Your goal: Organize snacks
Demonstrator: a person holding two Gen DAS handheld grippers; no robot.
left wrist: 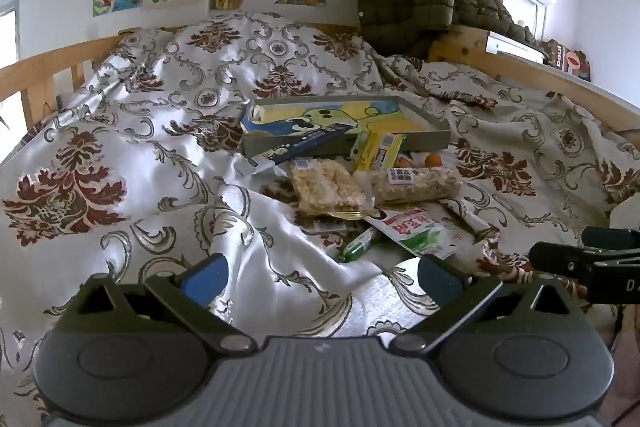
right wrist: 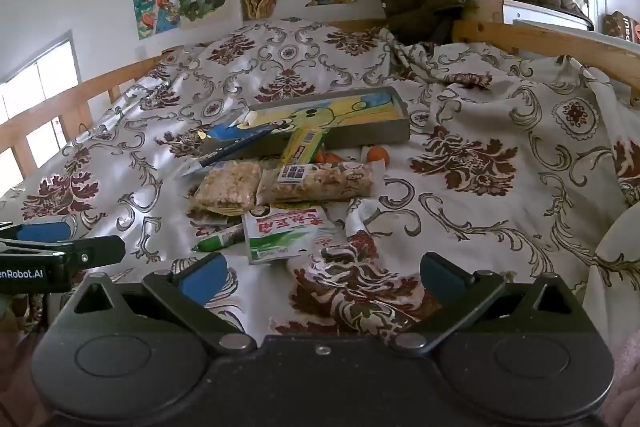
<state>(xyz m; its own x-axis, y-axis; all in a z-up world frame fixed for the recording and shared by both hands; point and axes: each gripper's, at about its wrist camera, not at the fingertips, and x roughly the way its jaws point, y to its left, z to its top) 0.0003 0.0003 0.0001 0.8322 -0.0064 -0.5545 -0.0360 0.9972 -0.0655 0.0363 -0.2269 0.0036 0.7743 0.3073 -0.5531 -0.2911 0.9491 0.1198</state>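
Ahead, snack pile (left wrist: 372, 195), beyond wide-spread left hand-held gripper (left wrist: 320, 273), untouched

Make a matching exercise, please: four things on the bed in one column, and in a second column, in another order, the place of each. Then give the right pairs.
Things
1. tray
2. yellow packet
3. green tube
4. white and green pouch

Places
A. nearest the camera in the pile, right of the tube
B. leaning over the tray's front wall
C. behind the pile, flat on the quilt
D. at the near left edge of the pile

Pairs: 1-C, 2-B, 3-D, 4-A
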